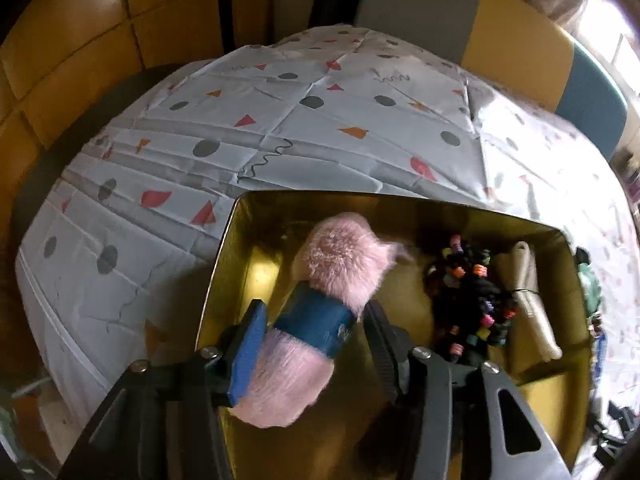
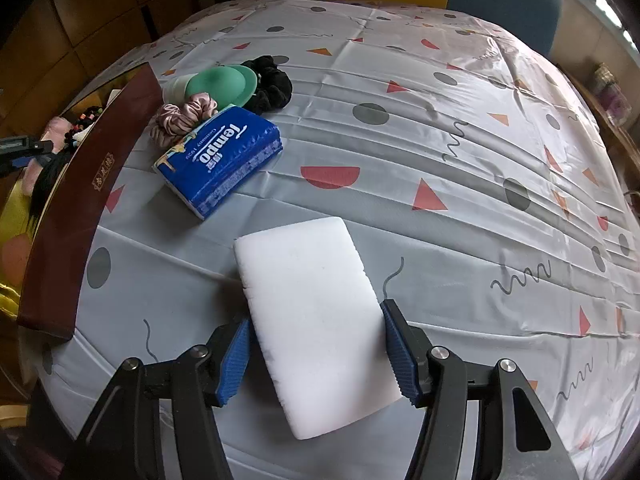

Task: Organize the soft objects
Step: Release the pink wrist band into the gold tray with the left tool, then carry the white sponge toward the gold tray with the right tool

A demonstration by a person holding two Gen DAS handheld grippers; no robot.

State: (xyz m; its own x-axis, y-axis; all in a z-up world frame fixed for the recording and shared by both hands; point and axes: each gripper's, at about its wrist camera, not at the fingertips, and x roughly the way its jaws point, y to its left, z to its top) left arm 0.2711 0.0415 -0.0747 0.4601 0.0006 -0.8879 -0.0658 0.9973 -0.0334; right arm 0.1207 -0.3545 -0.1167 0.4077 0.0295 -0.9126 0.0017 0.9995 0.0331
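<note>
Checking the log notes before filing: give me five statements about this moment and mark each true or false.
1. The white foam block sits between the right gripper pads. True.
2. The pink furry toy is over the gold box. True.
3. The blue tissue pack lies inside the box. False: it lies on the patterned tablecloth beside the box.
4. The left gripper clamps the toy tightly. False: a gap shows between the toy and one pad.
5. The black scrunchie rests on the foam block. False: it lies apart, near the green piece.
</note>
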